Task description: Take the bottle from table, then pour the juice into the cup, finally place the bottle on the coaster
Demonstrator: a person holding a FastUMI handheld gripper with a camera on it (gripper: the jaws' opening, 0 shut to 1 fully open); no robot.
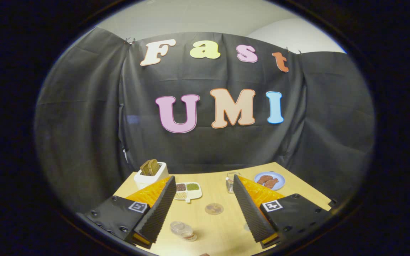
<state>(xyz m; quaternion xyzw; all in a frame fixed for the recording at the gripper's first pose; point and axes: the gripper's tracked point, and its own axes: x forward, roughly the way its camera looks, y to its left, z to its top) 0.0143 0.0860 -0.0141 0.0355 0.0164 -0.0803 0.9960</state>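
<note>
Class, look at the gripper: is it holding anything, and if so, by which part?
Nothing is held. The gripper is open, its fingers wide apart above the table, with the small bottle lying untouched between them and the coaster beyond.

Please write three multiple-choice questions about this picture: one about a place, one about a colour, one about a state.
1. Where is the coaster? A) on the table, between the jaws; B) on the wall; C) on the floor.
2. Which colour is the plate? A) red; B) blue; C) green.
3. How do the jaws of the gripper stand? A) shut on the coaster; B) shut, empty; C) wide open.
Answers: 1 A, it lies on the wood between both jaws; 2 B, its rim is blue; 3 C, a broad gap parts them.
</note>
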